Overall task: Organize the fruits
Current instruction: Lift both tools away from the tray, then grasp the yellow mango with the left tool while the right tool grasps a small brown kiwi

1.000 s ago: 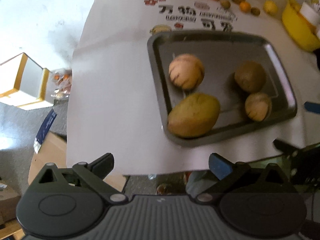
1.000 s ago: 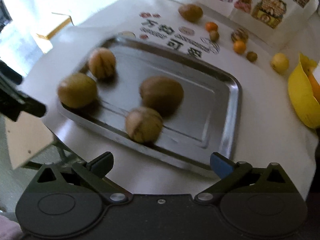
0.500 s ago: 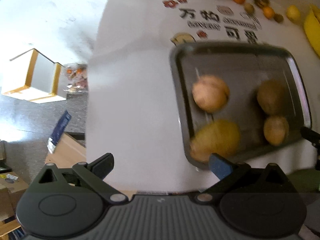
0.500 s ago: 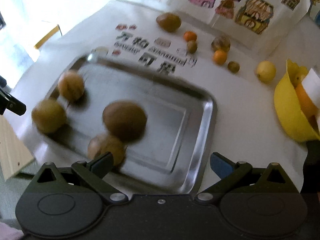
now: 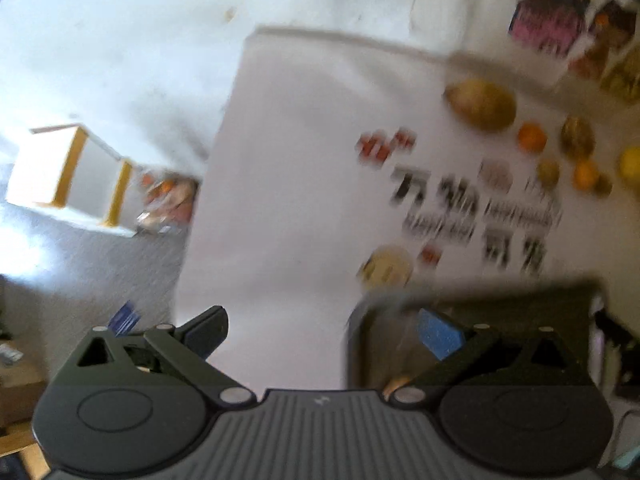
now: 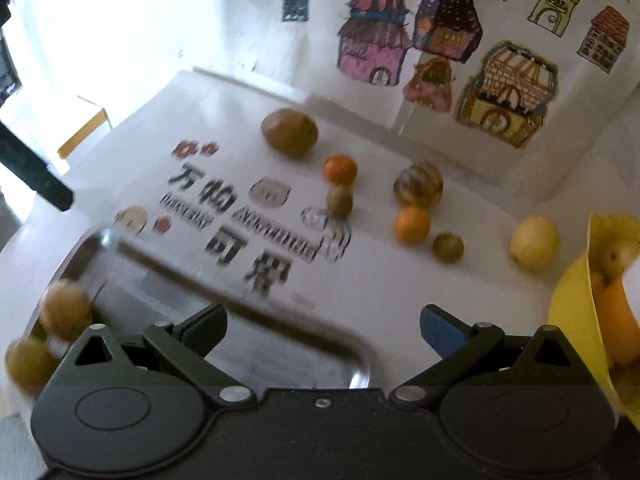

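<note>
On the tabletop [image 6: 400, 280] lie one large brown-green fruit [image 6: 289, 132], two oranges [image 6: 339, 169] [image 6: 411, 224], one striped fruit [image 6: 418, 186], two small green fruits [image 6: 339, 199] [image 6: 448, 246] and one lemon [image 6: 534, 243], with one metal tray [image 6: 240, 320] holding two blurred fruits [image 6: 66, 314] [image 6: 28, 364] at the near left, and one yellow bowl [image 6: 576, 320].

A: Where is the loose fruit lying?
B: Behind the tray [image 6: 362, 354], on the table [image 6: 420, 280].
A: And the bowl [image 6: 570, 308]?
B: Sitting right of the tray, holding fruit.

Left claw [image 5: 322, 332] and right claw [image 6: 322, 330] both gape wide, holding nothing.
</note>
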A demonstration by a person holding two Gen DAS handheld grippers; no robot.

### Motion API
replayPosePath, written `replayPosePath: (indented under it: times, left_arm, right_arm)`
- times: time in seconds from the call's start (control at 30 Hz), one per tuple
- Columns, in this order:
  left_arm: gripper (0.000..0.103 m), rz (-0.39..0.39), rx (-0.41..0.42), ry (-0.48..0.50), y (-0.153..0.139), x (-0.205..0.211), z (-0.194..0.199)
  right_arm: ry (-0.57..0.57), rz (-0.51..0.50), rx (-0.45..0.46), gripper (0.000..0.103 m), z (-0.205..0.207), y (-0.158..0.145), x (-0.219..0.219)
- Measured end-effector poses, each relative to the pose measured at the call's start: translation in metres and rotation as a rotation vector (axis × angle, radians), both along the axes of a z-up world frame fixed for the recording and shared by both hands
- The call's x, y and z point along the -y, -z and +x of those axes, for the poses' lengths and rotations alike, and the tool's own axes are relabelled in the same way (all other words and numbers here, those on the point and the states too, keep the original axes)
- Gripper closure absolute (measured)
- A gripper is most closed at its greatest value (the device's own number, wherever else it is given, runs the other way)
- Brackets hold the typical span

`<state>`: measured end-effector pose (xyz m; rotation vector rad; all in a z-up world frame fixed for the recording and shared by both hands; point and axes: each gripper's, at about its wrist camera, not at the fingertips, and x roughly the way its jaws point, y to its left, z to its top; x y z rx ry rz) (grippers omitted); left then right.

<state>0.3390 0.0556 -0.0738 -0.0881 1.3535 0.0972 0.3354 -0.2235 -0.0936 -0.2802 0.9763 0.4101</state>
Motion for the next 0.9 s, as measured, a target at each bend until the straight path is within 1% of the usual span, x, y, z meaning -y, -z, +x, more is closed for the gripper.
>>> replayPosePath:
  times: [0.17,0.3,0.4,0.43,0.47,0.5,0.6,0.8,0.87,0.9]
  left_arm:
    - [0.000,-0.062,0.076,-0.031,0.006,0.015,0.052]
    - [0.000,-0.104,0.155,-0.015,0.009,0.031,0.089]
    - [0.000,-0.155,0.231,0.078,0.014,0.048,0.109]
    - [0.000,-0.153,0.245,0.106,0.016,0.054,0.115]
    - [0.000,-0.143,0.254,0.138,0.019,0.061,0.121]
    - [0.000,-0.136,0.257,0.159,0.022,0.067,0.126]
    - [0.000,-0.135,0.255,0.210,0.031,0.078,0.139]
    - [0.000,-0.181,0.237,0.197,0.046,0.080,0.153]
    - [0.001,-0.192,0.235,0.190,0.050,0.082,0.158]
    - [0.001,-0.199,0.234,0.186,0.051,0.084,0.160]
  right_arm:
    - [0.016,0.066,-0.001,0.001,0.034,0.008,0.000]
    - [0.008,0.099,-0.007,0.001,0.057,0.018,-0.005]
    - [0.000,0.126,-0.039,0.008,0.072,0.028,-0.011]
    - [-0.003,0.131,-0.041,0.011,0.075,0.030,-0.014]
    - [-0.006,0.136,-0.036,0.013,0.077,0.032,-0.016]
    - [-0.009,0.138,-0.030,0.014,0.078,0.034,-0.019]
    - [0.000,0.134,-0.022,0.021,0.082,0.040,-0.026]
    - [0.040,0.109,0.010,0.033,0.088,0.053,-0.034]
    - [0.051,0.098,0.011,0.039,0.090,0.056,-0.038]
    - [0.058,0.091,0.012,0.041,0.091,0.058,-0.040]
